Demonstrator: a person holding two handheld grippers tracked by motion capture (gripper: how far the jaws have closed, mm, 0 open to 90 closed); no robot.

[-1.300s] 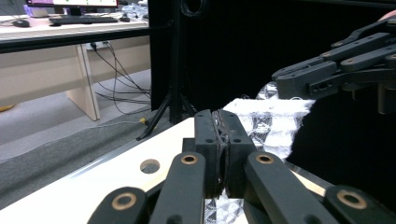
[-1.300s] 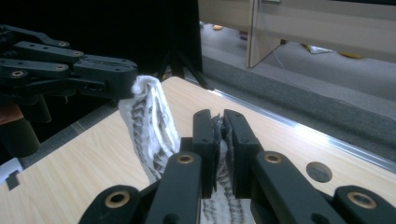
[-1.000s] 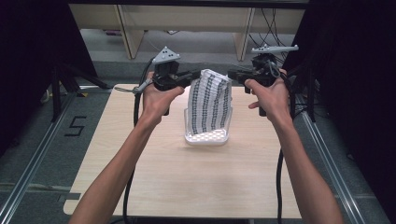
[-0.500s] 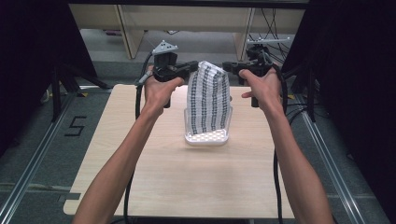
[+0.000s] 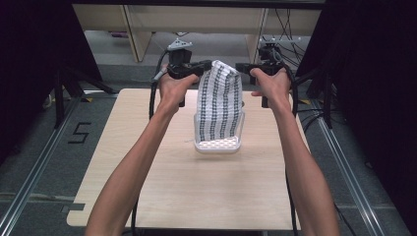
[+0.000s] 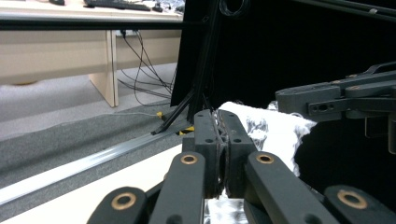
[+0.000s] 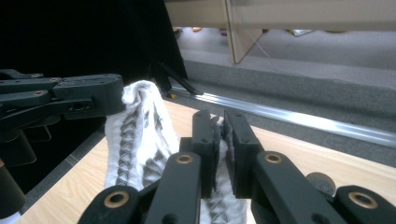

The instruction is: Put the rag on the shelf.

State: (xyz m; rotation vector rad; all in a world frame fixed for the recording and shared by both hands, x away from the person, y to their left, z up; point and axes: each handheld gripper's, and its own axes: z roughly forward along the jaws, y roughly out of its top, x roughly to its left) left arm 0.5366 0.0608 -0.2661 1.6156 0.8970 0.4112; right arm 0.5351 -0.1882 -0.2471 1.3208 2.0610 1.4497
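Observation:
A white cloth with dark striped pattern (image 5: 219,103) hangs lifted above the wooden table (image 5: 147,187), its lower end falling into a white perforated basket (image 5: 218,145). My left gripper (image 5: 202,67) is shut on the cloth's upper left edge, and my right gripper (image 5: 239,67) is shut on its upper right edge. In the left gripper view the jaws (image 6: 222,140) pinch the cloth (image 6: 273,130), with the other gripper at the right. In the right gripper view the jaws (image 7: 221,140) clamp the fabric (image 7: 140,135), with the other gripper at the left.
The basket stands near the table's middle, toward the far side. Beyond the far edge are wooden furniture (image 5: 147,24), cables (image 5: 285,29) and a grey floor. Black stands (image 5: 69,83) flank the table, and metal rails (image 5: 44,162) run along both sides.
Both grippers have risen and moved away from me, pulling the cloth higher and straighter out of the basket. Both stay shut on its top edge.

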